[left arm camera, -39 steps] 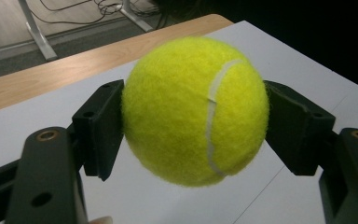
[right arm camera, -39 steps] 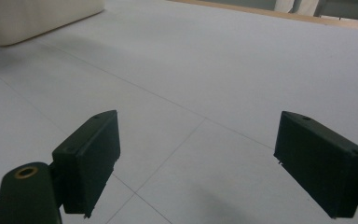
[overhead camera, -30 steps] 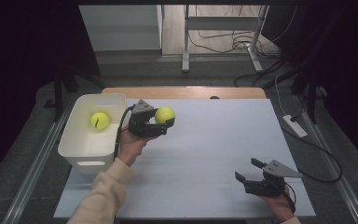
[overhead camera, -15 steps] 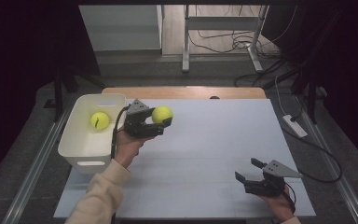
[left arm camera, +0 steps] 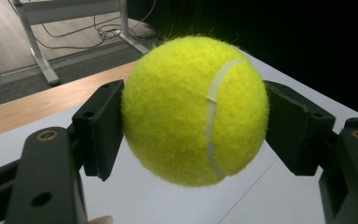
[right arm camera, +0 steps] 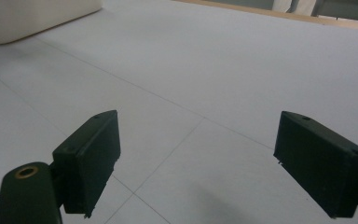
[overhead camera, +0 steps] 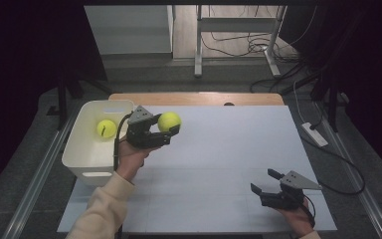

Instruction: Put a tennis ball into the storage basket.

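My left gripper (overhead camera: 167, 125) is shut on a yellow tennis ball (overhead camera: 169, 121) and holds it above the table, just right of the white bin (overhead camera: 86, 154). In the left gripper view the ball (left arm camera: 195, 110) sits squeezed between both black jaws, off the table surface. A second tennis ball (overhead camera: 106, 128) lies inside the bin. My right gripper (overhead camera: 264, 182) rests low at the table's front right, open, with nothing between its jaws. The right gripper view shows that gripper (right arm camera: 196, 161) wide apart over bare table.
The white table top (overhead camera: 229, 144) has a wooden strip (overhead camera: 194, 98) along its far edge. The bin's corner (right arm camera: 37, 16) shows far off in the right gripper view. A power strip (overhead camera: 314, 134) and cables lie on the floor to the right.
My left gripper has carried the ball slightly left, toward the bin. The right gripper has stayed where it was.
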### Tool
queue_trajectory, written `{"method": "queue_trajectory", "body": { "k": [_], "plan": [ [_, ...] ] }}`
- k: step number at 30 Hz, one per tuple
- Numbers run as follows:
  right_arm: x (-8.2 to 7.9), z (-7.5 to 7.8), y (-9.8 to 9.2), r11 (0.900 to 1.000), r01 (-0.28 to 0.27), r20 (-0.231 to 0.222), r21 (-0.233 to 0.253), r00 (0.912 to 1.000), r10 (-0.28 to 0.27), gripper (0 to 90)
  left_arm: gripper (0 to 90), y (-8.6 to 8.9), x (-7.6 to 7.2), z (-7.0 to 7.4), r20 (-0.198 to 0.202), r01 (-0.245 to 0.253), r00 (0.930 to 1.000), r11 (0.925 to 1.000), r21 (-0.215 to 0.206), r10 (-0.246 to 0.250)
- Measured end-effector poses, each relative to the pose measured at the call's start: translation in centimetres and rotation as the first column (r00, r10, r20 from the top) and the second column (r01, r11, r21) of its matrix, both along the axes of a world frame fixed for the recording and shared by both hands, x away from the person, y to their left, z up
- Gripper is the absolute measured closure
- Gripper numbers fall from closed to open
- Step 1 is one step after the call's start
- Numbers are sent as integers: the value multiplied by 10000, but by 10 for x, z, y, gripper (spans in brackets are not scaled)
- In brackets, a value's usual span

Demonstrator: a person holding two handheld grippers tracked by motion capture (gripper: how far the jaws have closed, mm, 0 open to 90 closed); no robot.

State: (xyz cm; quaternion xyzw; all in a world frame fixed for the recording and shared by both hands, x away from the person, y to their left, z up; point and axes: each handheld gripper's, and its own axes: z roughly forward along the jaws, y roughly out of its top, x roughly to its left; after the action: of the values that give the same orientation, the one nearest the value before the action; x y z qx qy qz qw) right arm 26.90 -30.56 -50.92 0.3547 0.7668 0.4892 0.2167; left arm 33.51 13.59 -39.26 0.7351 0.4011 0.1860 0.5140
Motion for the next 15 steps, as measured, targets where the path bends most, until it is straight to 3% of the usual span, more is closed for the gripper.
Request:
{"method": "queue_trajectory", "body": {
  "k": [15],
  "plan": [
    [0,0,0,10000,52,-9,39,10000,-51,144,270,12,-5,3,61,-192,9998,9997,-149,192]
  ]
}}
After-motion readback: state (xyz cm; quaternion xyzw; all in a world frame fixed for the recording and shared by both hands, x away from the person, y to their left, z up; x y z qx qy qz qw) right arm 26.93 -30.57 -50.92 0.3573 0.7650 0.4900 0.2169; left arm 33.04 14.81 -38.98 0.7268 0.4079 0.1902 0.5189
